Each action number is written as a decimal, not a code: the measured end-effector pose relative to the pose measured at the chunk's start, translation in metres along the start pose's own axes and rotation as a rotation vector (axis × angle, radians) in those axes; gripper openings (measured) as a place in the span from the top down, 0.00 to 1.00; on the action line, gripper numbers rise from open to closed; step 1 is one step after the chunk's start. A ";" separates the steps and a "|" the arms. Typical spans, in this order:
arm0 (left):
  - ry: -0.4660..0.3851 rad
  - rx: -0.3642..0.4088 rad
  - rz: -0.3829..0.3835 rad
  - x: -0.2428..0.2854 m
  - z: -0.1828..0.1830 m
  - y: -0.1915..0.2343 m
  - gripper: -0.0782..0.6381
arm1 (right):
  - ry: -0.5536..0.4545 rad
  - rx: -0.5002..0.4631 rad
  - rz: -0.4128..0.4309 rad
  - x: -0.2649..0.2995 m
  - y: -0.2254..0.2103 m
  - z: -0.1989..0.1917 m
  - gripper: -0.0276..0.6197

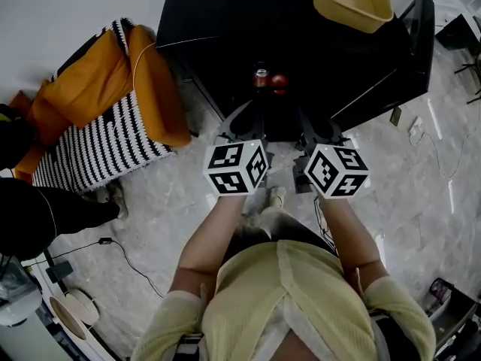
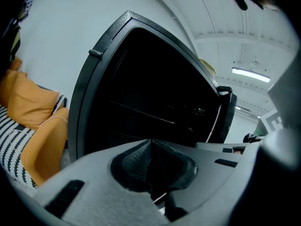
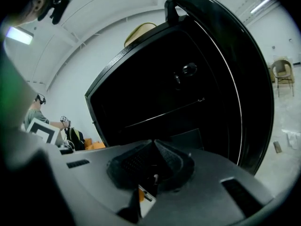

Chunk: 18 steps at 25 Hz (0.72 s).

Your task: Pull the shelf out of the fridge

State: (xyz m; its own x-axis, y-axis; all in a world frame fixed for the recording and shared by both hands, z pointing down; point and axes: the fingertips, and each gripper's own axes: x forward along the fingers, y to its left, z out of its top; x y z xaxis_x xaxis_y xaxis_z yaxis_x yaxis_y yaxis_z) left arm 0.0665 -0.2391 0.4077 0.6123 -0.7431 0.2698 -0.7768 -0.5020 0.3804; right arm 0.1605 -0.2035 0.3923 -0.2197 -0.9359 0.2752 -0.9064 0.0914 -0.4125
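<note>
Directly ahead at twelve o'clock stands a squat black box-shaped fridge (image 1: 225, 28), its door (image 1: 391, 62) swung open toward two o'clock; the thin flat shelf (image 3: 164, 114), seen only as a pale line, sits level inside the dark cavity; its long axis runs nine to three across the opening, front edge facing six o'clock toward the person.

The left gripper (image 2: 150, 145) and right gripper (image 3: 154, 145) hover just before the opening, each with jaws pressed together on nothing.

Likely risks: a small metal can (image 1: 261, 77) and a red round object (image 1: 279, 82) sit near the front; if they rest on the shelf, a jerky or tilted pull could topple them; pulling harder on one side could skew and jam it.
</note>
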 end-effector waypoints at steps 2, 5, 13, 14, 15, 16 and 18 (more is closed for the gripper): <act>-0.012 -0.016 0.006 0.007 0.004 0.002 0.86 | -0.001 0.004 0.001 0.005 -0.003 0.003 0.91; -0.038 -0.041 0.023 0.014 0.011 0.004 0.86 | -0.009 0.009 0.006 0.011 -0.008 0.009 0.91; -0.118 -0.123 0.052 0.026 0.017 0.012 0.86 | -0.046 0.079 0.024 0.028 -0.017 0.019 0.91; -0.127 -0.137 0.048 0.027 0.017 0.013 0.86 | -0.053 0.091 0.027 0.030 -0.018 0.021 0.91; -0.133 -0.150 0.045 0.028 0.017 0.013 0.86 | -0.059 0.102 0.027 0.030 -0.019 0.023 0.91; -0.139 -0.162 0.043 0.028 0.017 0.015 0.86 | -0.063 0.111 0.021 0.031 -0.021 0.024 0.91; -0.153 -0.179 0.042 0.031 0.019 0.018 0.86 | -0.070 0.121 0.007 0.034 -0.023 0.026 0.91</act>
State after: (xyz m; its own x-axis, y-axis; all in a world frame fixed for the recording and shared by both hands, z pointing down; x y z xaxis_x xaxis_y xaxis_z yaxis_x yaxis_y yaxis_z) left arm 0.0681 -0.2796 0.4057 0.5398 -0.8271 0.1563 -0.7541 -0.3927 0.5265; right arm 0.1839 -0.2463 0.3883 -0.1962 -0.9573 0.2125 -0.8540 0.0603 -0.5167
